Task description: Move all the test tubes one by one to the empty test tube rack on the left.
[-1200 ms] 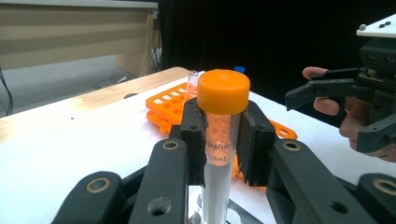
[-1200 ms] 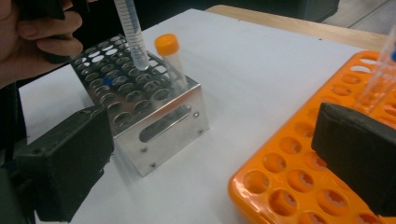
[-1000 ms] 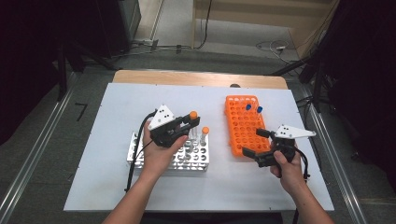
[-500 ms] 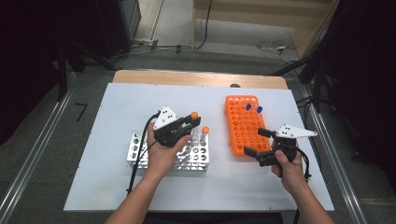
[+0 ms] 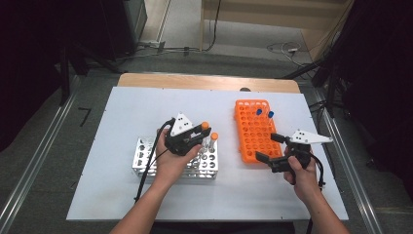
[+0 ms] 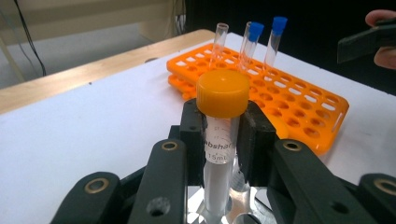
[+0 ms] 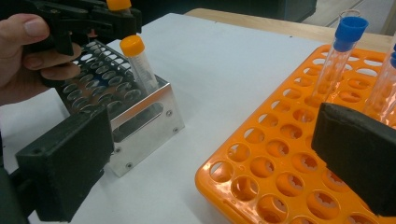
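White table (image 5: 136,105): metal rack (image 5: 146,156), orange rack (image 5: 251,134).

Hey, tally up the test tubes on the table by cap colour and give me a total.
Orange-capped plastic tubes: 2, one held in the left tongs, one standing in the metal rack.
Blue-capped tubes in the orange rack: 2.
Uncapped clear tube: 1.
Total: 5.

Lab bench setting, white table (image 5: 146,107), orange tube rack (image 5: 253,131), metal tube rack (image 5: 146,158), capped sample tubes (image 6: 222,140)
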Action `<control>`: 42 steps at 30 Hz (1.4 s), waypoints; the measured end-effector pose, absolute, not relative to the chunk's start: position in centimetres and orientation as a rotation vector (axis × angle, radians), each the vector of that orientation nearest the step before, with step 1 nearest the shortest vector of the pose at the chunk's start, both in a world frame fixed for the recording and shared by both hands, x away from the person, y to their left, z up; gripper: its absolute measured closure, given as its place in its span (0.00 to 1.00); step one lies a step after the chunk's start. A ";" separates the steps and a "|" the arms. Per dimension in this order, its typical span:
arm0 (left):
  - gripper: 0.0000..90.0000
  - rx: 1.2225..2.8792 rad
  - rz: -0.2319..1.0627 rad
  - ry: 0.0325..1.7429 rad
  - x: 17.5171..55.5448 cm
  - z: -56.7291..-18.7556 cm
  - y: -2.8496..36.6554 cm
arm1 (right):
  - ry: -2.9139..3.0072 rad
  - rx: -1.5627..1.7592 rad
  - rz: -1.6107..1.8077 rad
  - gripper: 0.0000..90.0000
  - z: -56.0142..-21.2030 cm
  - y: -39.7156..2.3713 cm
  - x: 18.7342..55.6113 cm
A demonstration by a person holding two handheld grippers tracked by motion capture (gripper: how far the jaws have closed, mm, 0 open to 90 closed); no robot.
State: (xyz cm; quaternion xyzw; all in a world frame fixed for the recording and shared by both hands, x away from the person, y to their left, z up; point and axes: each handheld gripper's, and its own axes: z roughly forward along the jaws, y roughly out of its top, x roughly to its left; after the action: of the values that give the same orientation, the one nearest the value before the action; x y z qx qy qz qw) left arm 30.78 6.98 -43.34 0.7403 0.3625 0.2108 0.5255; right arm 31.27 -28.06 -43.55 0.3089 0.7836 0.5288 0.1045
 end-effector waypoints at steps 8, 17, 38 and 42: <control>0.77 1.823 0.507 0.889 30.9 -43.5 6.6 | 2.305 0.917 1.563 0.00 -43.6 -28.2 31.3; 0.77 1.881 0.550 0.872 30.7 -43.4 6.2 | 2.301 0.928 1.564 0.00 -43.6 -28.3 31.4; 0.75 1.932 0.532 0.889 30.2 -43.3 6.3 | 2.284 0.948 1.569 0.00 -43.6 -28.7 31.6; 0.56 1.871 0.516 0.913 30.1 -42.8 7.0 | 2.275 0.952 1.568 0.00 -43.6 -28.9 31.7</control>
State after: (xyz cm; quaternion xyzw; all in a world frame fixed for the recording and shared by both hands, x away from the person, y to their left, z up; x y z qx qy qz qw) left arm 30.06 6.95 -42.80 0.7663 0.3740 0.2115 0.4778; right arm 31.70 -28.92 -43.57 0.3237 0.7739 0.5333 0.1094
